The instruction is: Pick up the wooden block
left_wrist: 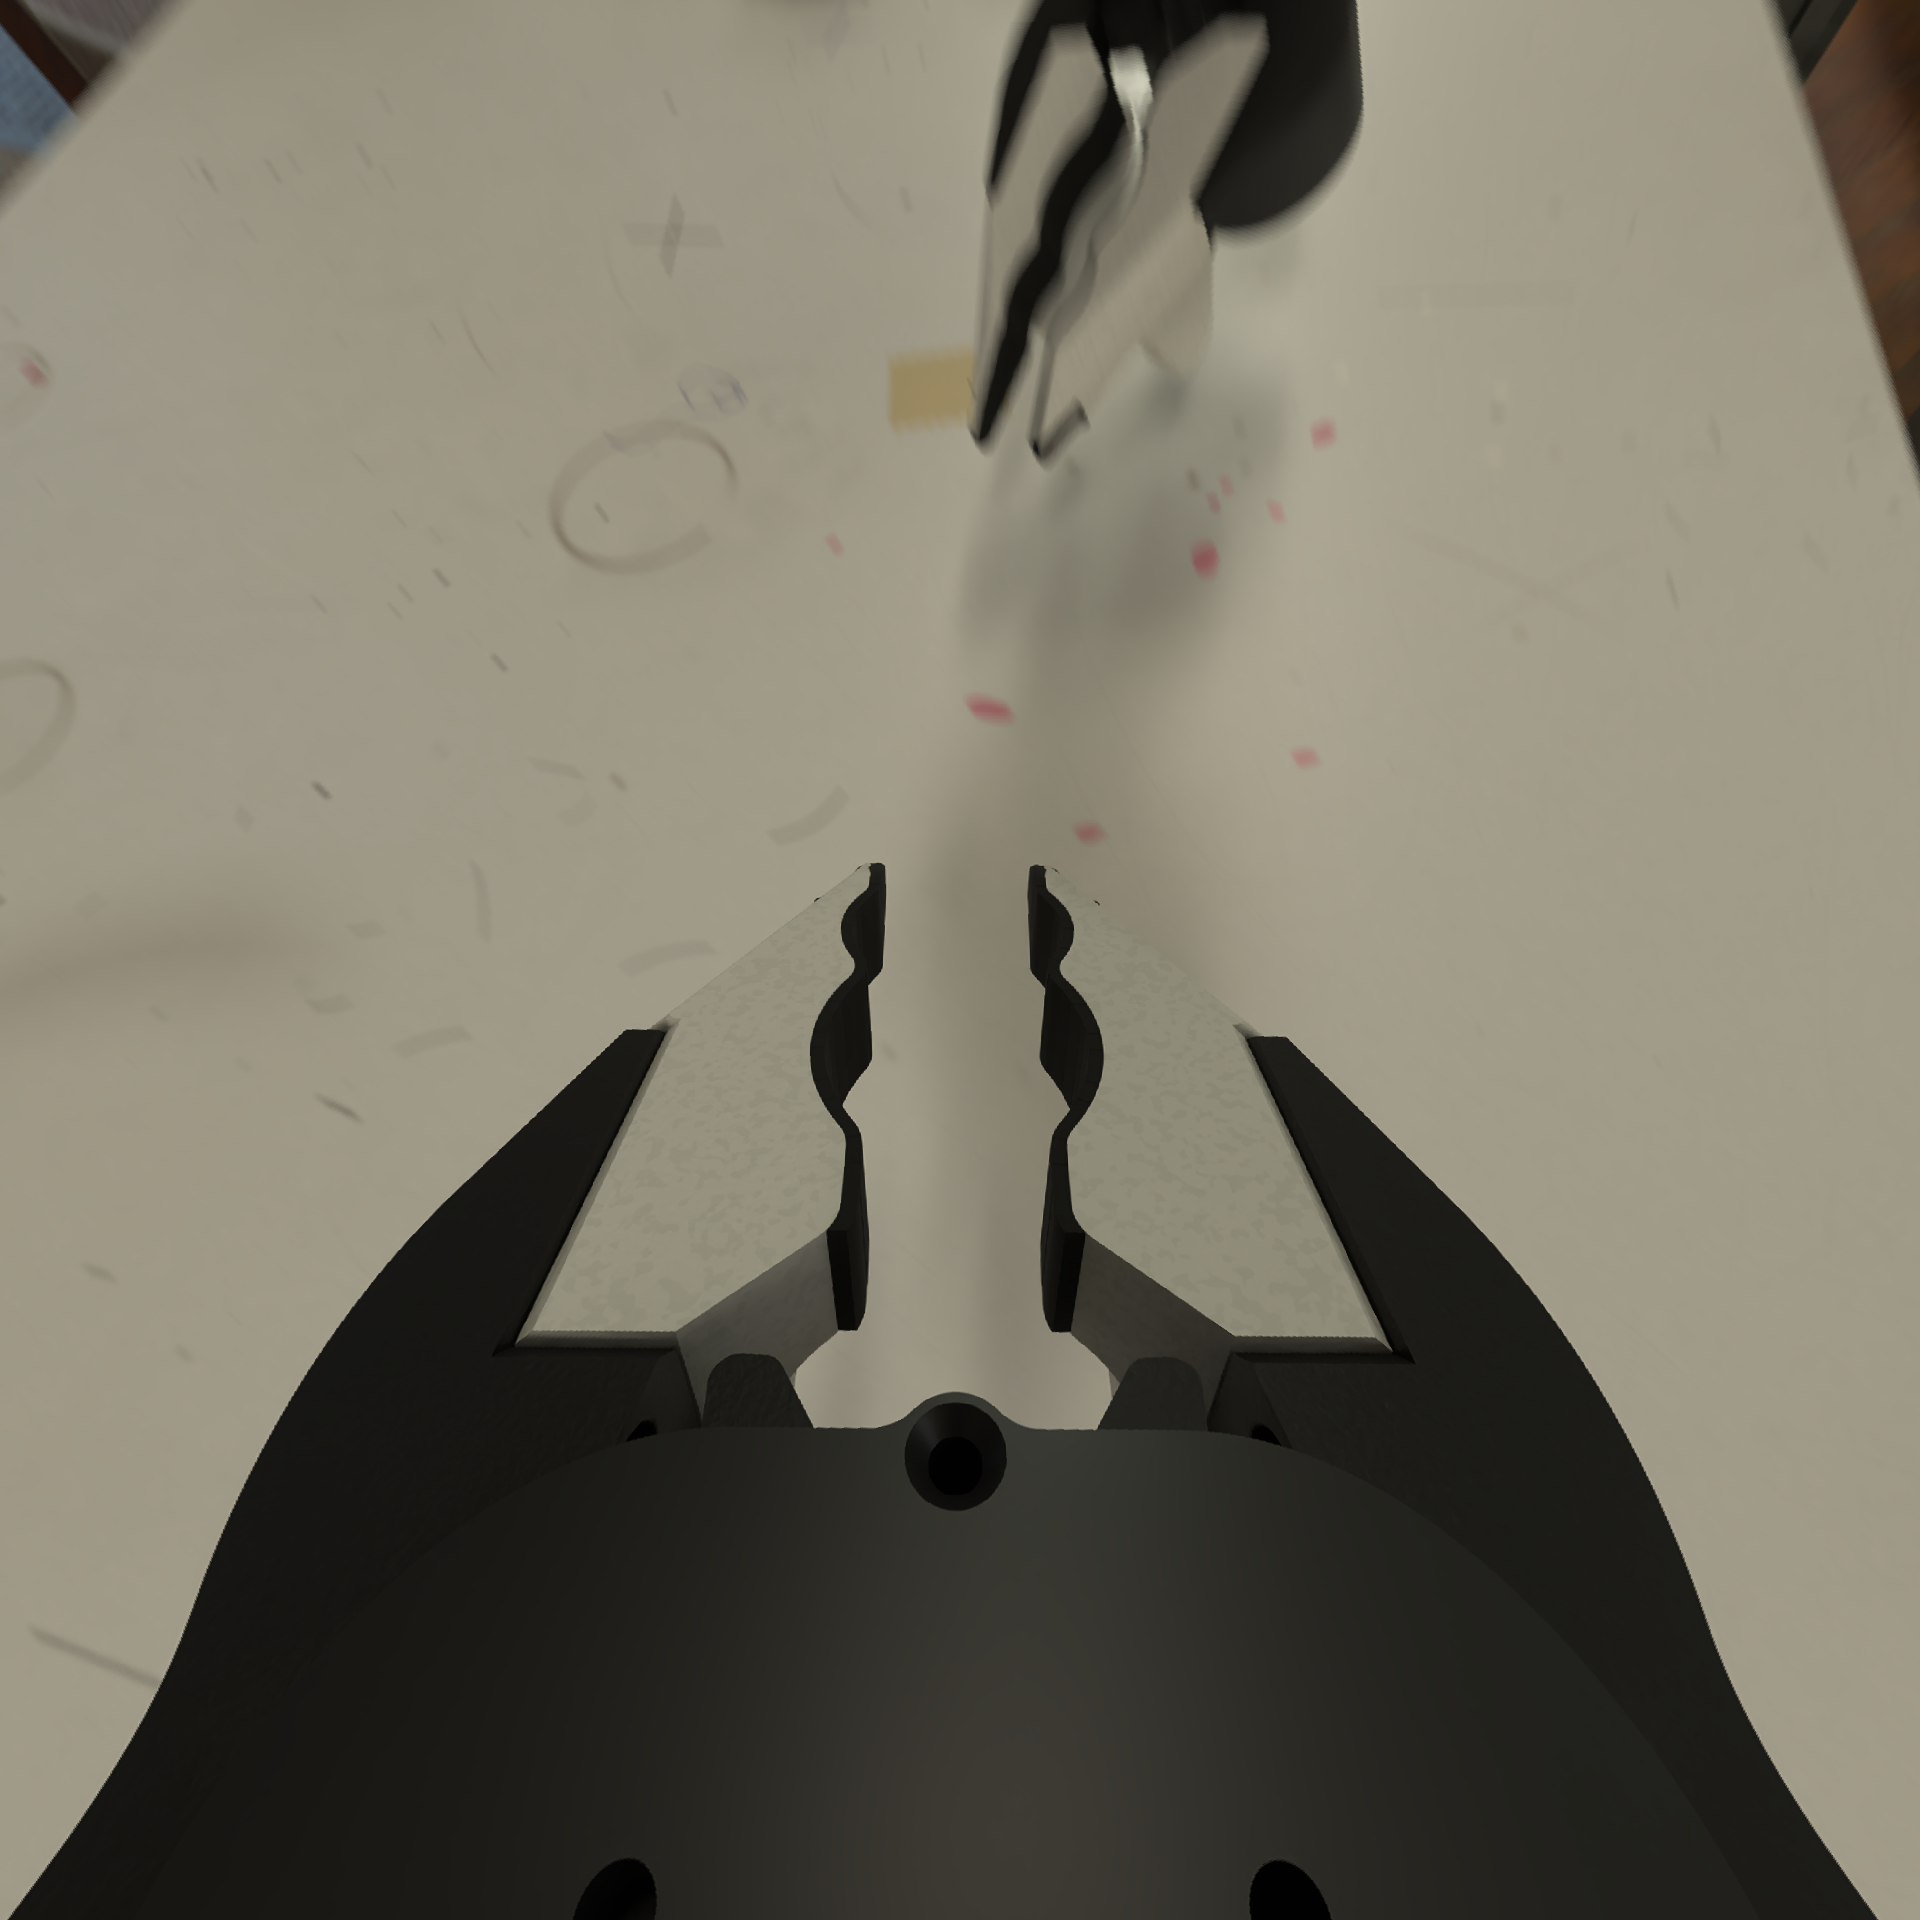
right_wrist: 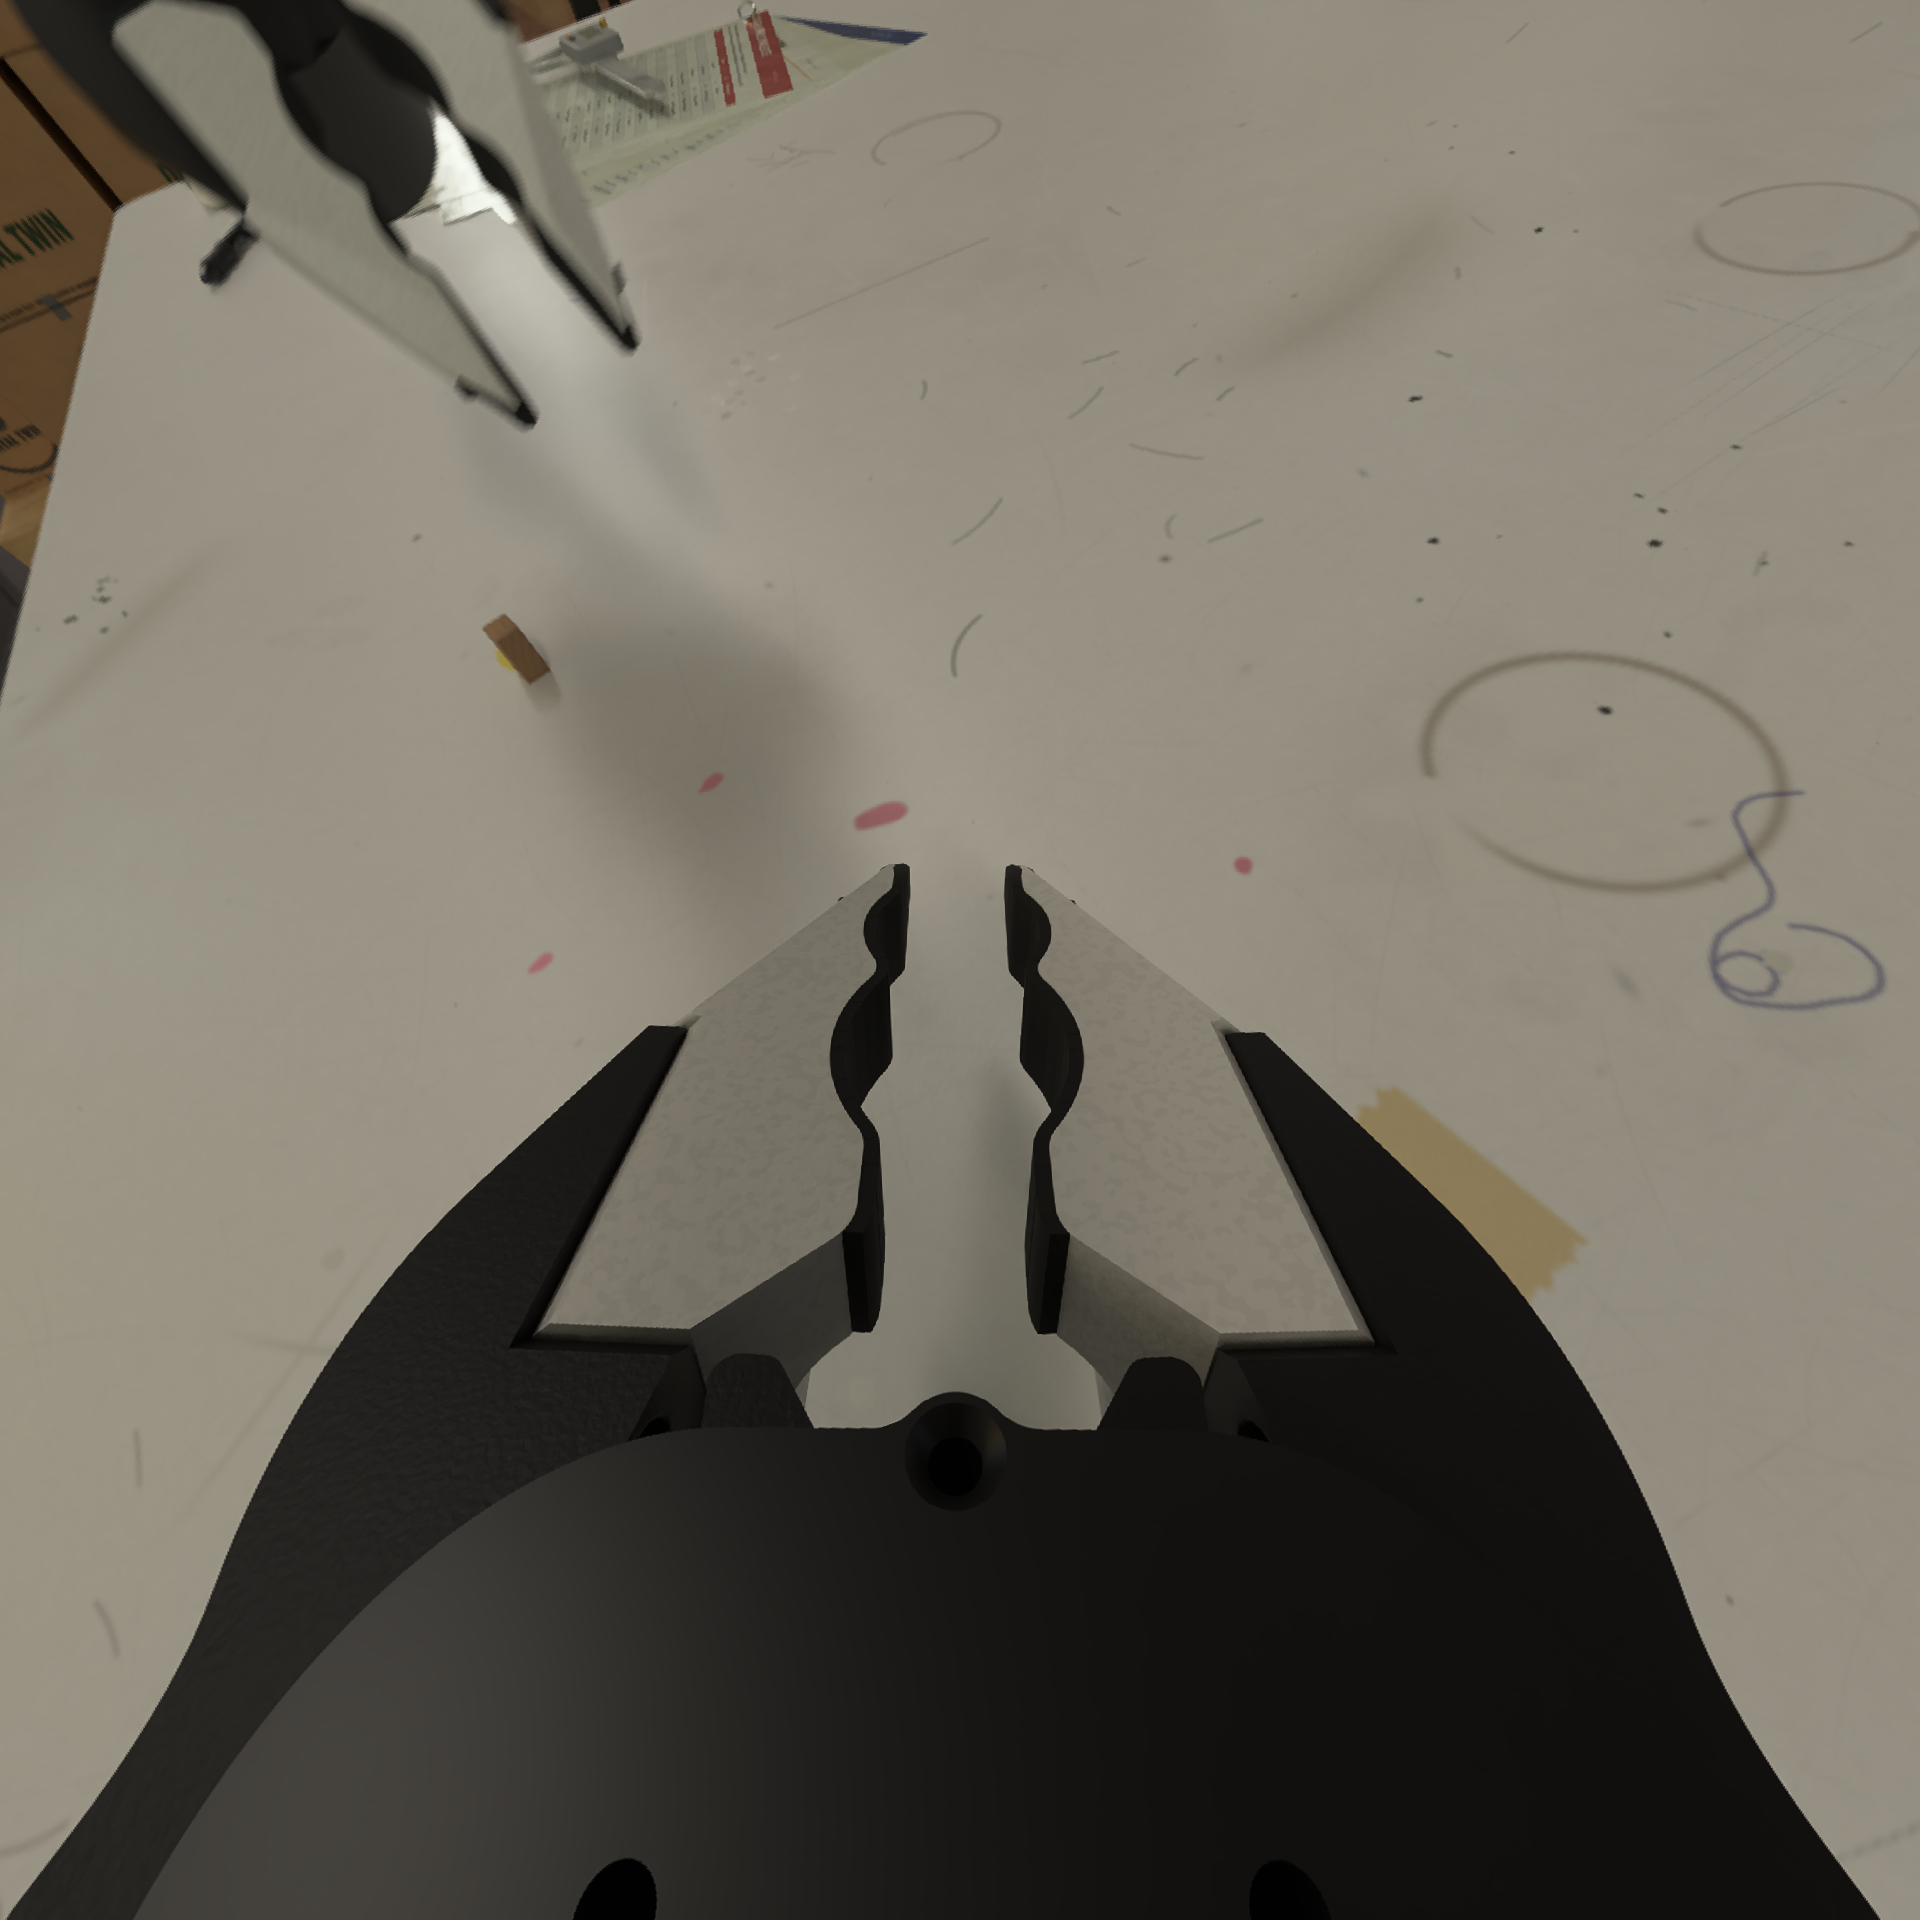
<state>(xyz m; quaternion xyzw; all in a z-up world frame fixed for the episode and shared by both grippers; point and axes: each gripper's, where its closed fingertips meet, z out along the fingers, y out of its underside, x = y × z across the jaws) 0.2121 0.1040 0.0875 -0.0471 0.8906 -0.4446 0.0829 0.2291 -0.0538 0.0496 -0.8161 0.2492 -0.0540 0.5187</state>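
Note:
The wooden block is a small brown piece lying on the white table, seen only in the right wrist view, to the left and well ahead of my right gripper. The right gripper is open with a narrow gap and holds nothing. My left gripper is open and empty above the table. It also shows in the right wrist view, hovering above and beyond the block. The right gripper shows blurred in the left wrist view. The block does not show in the left wrist view.
The table bears pen marks, ring stains and pink spots. A tan tape patch lies flat on it and also shows in the left wrist view. A printed sheet lies at the far edge. Cardboard boxes stand beyond the left edge.

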